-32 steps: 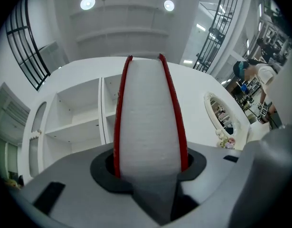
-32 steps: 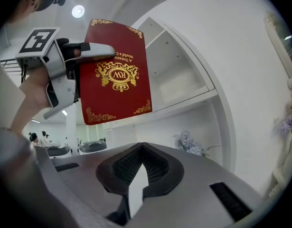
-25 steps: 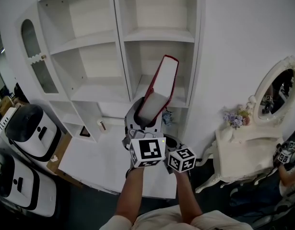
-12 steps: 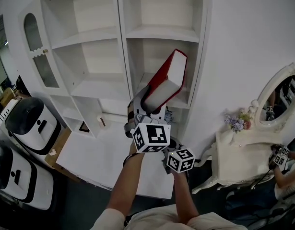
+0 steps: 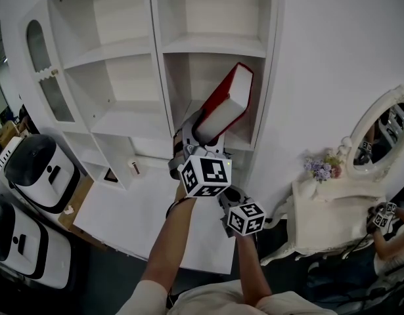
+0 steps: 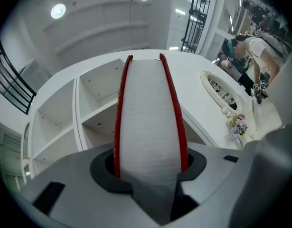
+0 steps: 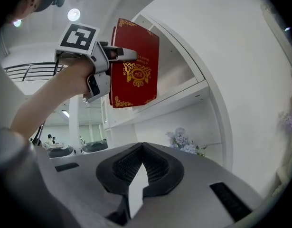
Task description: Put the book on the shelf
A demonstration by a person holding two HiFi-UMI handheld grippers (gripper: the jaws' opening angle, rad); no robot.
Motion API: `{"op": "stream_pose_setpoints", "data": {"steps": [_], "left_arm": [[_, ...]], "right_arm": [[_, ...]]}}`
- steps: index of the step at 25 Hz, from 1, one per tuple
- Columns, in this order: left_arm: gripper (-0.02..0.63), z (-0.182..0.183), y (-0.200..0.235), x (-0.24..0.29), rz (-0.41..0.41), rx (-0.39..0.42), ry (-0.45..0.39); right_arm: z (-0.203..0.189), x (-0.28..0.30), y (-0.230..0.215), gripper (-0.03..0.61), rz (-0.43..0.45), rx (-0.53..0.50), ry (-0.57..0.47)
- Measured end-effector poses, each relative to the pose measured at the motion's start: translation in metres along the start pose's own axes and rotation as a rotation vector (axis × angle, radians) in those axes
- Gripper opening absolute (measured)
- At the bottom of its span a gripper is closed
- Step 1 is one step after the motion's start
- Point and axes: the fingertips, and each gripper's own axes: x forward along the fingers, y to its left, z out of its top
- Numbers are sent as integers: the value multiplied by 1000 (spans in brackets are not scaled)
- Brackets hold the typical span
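Observation:
A thick book with red covers and white page edges is raised in front of the white shelf unit, tilted to the right before the middle compartment of its right column. My left gripper is shut on the book's lower end. In the left gripper view the book stands up between the jaws, one red cover against each. The right gripper view shows the gilt red cover and the left gripper clamping its edge. My right gripper hangs lower, to the right, shut and empty.
A white dressing table with an oval mirror and small flowers stands at the right. Two white-and-black appliances sit at the left. A low white platform lies below the shelves. A person is at the right edge.
My left gripper has lifted the book higher and closer to the right column of the shelf, and the book leans more to the right. The right gripper has hardly moved.

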Motion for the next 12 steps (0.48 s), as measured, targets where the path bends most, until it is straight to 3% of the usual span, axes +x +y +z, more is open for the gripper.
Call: {"op": "stream_pose_setpoints", "data": {"steps": [12], "left_arm": [[224,-13,-3,55,-19,5,34]], "right_arm": [[6,6,-28,25,-22,10,-3]]}}
